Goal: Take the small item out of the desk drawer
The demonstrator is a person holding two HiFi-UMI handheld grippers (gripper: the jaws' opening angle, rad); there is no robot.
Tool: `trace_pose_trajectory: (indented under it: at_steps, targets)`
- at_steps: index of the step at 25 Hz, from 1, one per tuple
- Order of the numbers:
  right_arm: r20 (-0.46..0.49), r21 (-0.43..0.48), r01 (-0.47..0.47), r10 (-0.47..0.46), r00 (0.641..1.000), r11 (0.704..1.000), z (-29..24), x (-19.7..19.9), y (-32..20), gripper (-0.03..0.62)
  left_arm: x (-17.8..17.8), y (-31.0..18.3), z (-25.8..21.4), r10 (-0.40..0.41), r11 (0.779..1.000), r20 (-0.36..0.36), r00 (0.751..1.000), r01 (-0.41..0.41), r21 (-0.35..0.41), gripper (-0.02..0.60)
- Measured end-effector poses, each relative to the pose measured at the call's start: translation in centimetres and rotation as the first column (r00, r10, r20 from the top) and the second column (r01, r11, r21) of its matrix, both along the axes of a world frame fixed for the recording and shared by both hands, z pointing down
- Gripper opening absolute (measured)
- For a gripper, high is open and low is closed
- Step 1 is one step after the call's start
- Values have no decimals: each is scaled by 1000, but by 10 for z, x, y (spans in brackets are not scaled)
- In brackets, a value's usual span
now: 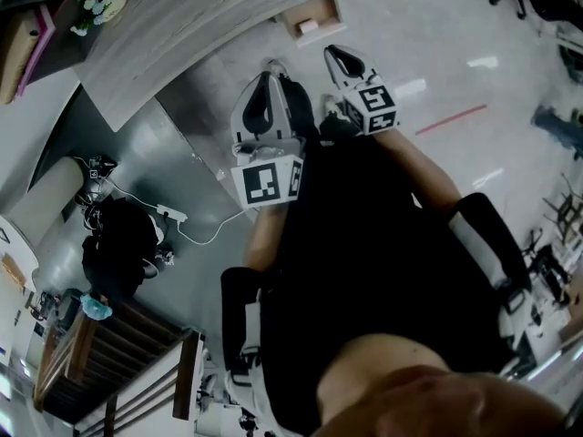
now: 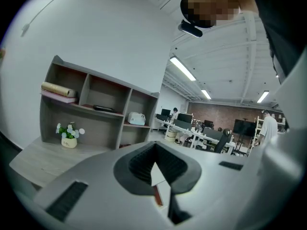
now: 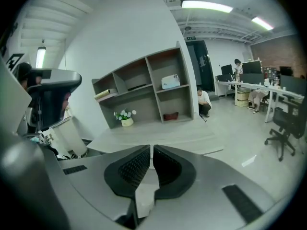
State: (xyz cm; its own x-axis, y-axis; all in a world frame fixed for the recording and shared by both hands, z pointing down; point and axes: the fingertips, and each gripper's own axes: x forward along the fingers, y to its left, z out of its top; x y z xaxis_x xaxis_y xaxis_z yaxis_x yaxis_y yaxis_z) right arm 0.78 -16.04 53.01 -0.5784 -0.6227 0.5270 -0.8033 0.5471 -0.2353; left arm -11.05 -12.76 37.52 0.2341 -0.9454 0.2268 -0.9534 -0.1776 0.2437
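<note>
Locate the desk (image 1: 200, 25) at upper left of the head view, with the drawer (image 1: 330, 15) standing pulled out from under its near edge. Find the small item (image 1: 308, 25), a pale pink piece, lying inside that drawer, untouched by either tool.

Note the left gripper (image 1: 271, 69) carried ahead of the torso, fingers pressed together on nothing, tips aimed toward the desk edge. Note the right gripper (image 1: 333, 53) just beside it, likewise closed and empty; confirm by the ribbed pads (image 3: 134, 169) meeting along a thin seam in the right gripper view.

Read this shut, empty posture as a carrying posture for the approach, with nothing yet to hold. Judge the right gripper the likelier picker, lying closest to the drawer mouth in the head view; height above the drawer not readable from these views.

Treat the drawer as already open and plan no pull on its front. Before any pick, expect to spread the right fingers enough to straddle the item, then come in from above, clear of the drawer walls. Keep the left gripper free for steadying the drawer.

Disregard the shelf unit (image 2: 86, 109) and the flower pot (image 1: 100, 3) on the desktop, both well apart from the drawer.

Item shape and stiffness too small to tell; plan a light pinch
</note>
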Motion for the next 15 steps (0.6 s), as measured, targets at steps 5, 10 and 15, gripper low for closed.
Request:
trace_pose_trajectory:
  at_steps: [5, 10, 15]
  targets:
    - [-68, -85, 4, -10, 998, 996, 53, -5, -21, 36, -8, -22, 10, -13, 999, -41, 999, 12, -31, -2]
    - [-138, -176, -10, -15, 990, 984, 111, -4, -35, 83, -10, -39, 22, -9, 999, -56, 998, 6, -52, -2]
    - [-211, -261, -36, -20, 977, 965, 179, 4, -44, 111, -11, -54, 34, -6, 998, -64, 998, 1, -68, -2]
